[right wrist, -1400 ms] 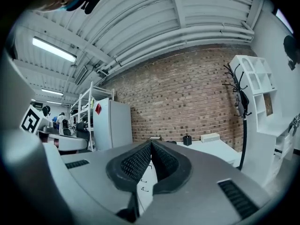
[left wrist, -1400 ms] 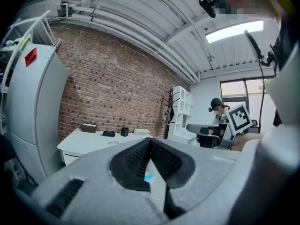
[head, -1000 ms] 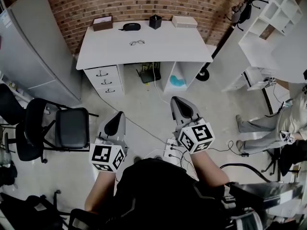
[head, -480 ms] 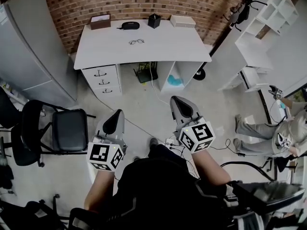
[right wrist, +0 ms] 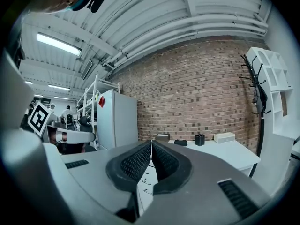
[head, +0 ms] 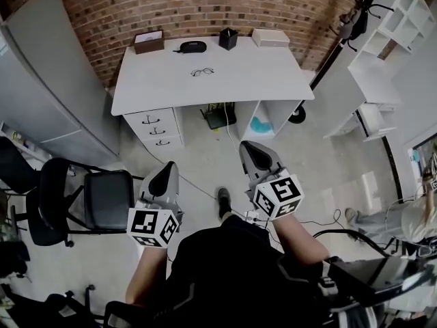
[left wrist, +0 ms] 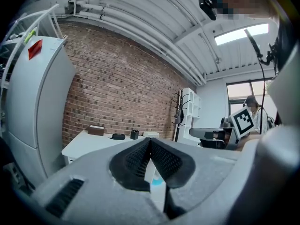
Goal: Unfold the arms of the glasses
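Approach stage: left gripper [head: 164,172], right gripper [head: 251,152] closed, empty, well short of far table [head: 259,74]. Next, reach glasses [head: 202,72] and open.

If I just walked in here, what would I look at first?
The left gripper and right gripper stick out big and grey low in the head view, both shut and empty. Ahead of them a white desk stands against a brick wall. Small glasses lie on the desk.
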`<state>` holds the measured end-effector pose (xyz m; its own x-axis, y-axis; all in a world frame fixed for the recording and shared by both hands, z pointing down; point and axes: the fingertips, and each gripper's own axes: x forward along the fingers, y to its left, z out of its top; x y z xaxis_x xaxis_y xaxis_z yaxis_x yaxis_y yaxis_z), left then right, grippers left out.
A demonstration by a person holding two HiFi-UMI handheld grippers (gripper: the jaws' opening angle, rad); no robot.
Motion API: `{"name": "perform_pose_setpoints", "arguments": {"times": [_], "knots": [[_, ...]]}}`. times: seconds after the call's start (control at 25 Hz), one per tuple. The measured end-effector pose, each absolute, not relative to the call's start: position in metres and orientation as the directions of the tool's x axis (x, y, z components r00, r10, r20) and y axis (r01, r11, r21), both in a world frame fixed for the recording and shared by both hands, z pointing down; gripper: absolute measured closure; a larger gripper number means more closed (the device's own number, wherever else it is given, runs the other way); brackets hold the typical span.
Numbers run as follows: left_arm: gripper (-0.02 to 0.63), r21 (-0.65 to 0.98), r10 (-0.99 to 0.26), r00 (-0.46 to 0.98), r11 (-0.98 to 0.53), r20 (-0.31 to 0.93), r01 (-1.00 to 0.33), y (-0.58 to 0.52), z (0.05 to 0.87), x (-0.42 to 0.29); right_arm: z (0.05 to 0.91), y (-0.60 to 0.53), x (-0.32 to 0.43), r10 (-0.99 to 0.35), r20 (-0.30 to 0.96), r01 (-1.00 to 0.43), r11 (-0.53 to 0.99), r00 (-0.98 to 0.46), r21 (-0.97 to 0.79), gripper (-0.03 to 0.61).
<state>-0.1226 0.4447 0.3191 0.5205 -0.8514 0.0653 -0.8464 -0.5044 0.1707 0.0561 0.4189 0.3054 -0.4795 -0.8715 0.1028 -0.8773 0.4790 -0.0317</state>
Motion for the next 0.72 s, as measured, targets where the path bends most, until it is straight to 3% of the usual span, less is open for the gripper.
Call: {"name": "perform_pose_setpoints", "arguments": {"times": [0.72], "knots": [[0.604, 0.172, -0.864, 0.493, -0.472, 0.105, -0.864, 0.255, 0.308, -0.037, 0.304, 0.243, 0.128, -0.825, 0.121, -0.834, 0.549, -0.552, -0.062, 0.569]]}}
